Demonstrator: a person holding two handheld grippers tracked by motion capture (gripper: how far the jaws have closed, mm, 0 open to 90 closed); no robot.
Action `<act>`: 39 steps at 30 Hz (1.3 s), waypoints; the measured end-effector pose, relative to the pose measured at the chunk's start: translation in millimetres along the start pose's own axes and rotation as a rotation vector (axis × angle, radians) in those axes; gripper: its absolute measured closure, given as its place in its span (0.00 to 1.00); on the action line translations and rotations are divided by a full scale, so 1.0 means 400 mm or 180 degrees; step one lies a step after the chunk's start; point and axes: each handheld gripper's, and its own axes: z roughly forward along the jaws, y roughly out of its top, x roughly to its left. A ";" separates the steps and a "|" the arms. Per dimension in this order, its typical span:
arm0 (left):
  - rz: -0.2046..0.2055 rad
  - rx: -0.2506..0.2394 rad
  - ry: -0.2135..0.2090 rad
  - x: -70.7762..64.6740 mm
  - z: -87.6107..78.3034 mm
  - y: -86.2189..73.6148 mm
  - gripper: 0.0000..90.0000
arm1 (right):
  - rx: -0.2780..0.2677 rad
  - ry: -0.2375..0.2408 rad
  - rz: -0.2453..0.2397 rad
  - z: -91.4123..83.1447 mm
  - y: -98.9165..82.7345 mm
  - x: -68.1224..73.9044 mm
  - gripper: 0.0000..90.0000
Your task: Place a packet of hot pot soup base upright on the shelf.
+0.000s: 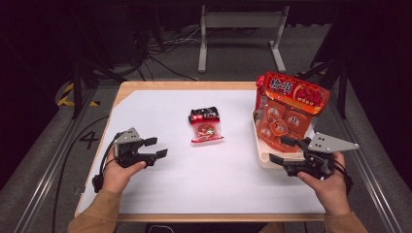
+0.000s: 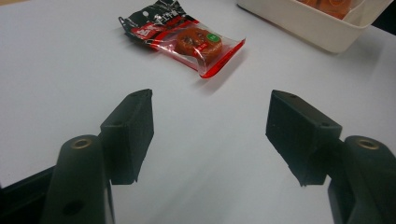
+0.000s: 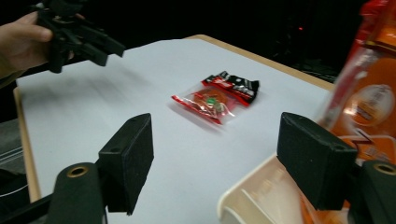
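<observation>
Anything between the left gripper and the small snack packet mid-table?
Nothing visible. The left gripper stands open over bare white table, and the small snack packet lies flat ahead of it with only table surface between. The white tray sits beyond and to the side, off that line.

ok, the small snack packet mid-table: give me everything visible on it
The small snack packet lies flat on the white table cover, near its middle, apart from both claws and the white tray. Clear glossy plastic with red edges and a black-and-red printed header at the far end; a round brownish snack with a green sticker shows through. It looks sealed and slightly crinkled. Only the cover touches it.
</observation>
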 end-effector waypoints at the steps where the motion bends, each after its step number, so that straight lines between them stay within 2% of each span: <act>1: -0.0009 -0.0014 0.0004 0.001 0.000 0.001 0.37 | -0.0011 0.0034 -0.0024 0.005 0.001 0.005 0.31; 9: -0.0090 -0.0022 -0.0014 0.003 -0.001 0.007 0.34 | -0.0068 0.0274 -0.0080 0.042 0.001 0.034 0.34; 12: -0.0083 -0.0021 -0.0007 0.003 -0.001 0.009 0.34 | -0.0061 0.0330 -0.0094 0.056 -0.003 0.041 0.36; 15: -0.0056 -0.0050 0.0076 0.003 -0.003 0.018 0.34 | -0.0050 0.0369 -0.0081 0.065 -0.006 0.043 0.37; 18: -0.0085 -0.0104 0.0081 0.007 -0.003 0.032 0.34 | -0.0035 0.0415 -0.0108 0.075 -0.010 0.050 0.39; 22: -0.0122 -0.0103 0.0104 0.012 0.005 0.048 0.32 | -0.0062 0.0450 -0.0128 0.089 -0.017 0.054 0.41; 24: -0.0092 -0.0088 0.0116 0.017 0.015 0.060 0.32 | -0.0068 0.0483 -0.0146 0.096 -0.021 0.057 0.41; 28: -0.0126 -0.0071 0.0107 0.027 0.032 0.078 0.31 | -0.0097 0.0606 -0.0177 0.119 -0.034 0.062 0.42; 29: -0.0126 -0.0083 0.0111 0.038 0.046 0.087 0.30 | -0.0085 0.0619 -0.0195 0.123 -0.036 0.063 0.42; 39: -0.0162 -0.0106 0.0087 0.060 0.112 0.126 0.29 | -0.0093 0.0641 -0.0205 0.137 -0.052 0.067 0.44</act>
